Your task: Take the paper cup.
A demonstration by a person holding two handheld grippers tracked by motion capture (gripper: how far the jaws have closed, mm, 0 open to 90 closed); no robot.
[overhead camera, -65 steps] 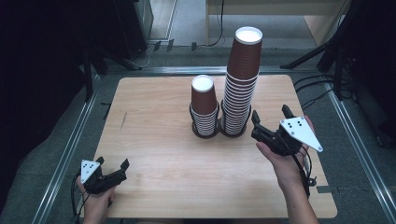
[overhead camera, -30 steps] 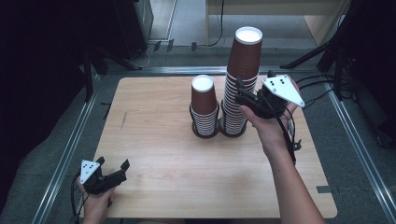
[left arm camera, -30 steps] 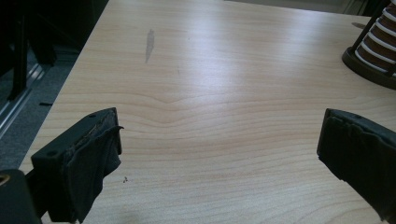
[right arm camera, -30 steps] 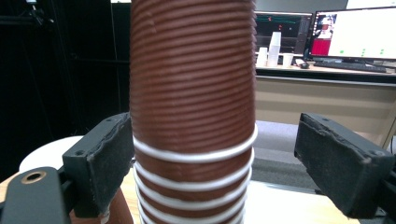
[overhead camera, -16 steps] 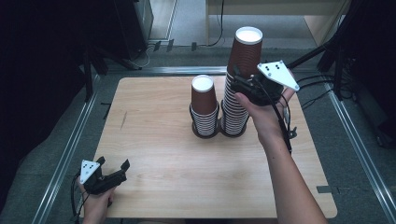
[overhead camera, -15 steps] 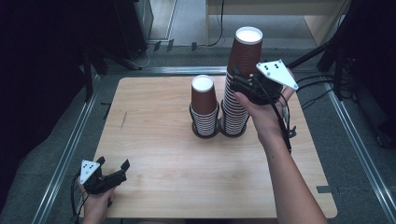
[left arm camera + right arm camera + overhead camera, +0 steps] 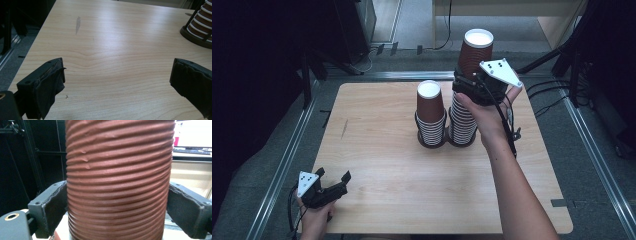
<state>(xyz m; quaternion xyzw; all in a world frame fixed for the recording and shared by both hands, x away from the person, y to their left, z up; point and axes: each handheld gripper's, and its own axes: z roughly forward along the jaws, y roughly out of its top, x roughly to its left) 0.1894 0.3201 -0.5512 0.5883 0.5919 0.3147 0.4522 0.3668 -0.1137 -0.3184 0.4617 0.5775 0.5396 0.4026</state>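
My left gripper point(image 7: 332, 186) rests low at the near left corner of the table point(image 7: 377, 170), its jaws wide apart over bare wood with nothing between them; in the left gripper view point(image 7: 117, 82) only a grey smudge point(image 7: 78, 24) marks the board ahead, and the base of the short stack point(image 7: 197, 30) sits far off at the right edge. Mid-table, that short stack of cups point(image 7: 430, 117) stands upright just beside the tall stack point(image 7: 469, 85), close on its left. My right gripper point(image 7: 474, 87) is up against the tall stack, below its top cup. In the right gripper view point(image 7: 117, 210) the ribbed brown cup point(image 7: 120, 177) sits between my jaws, which have just been opening; the left pad looks to touch it, the right stands just clear
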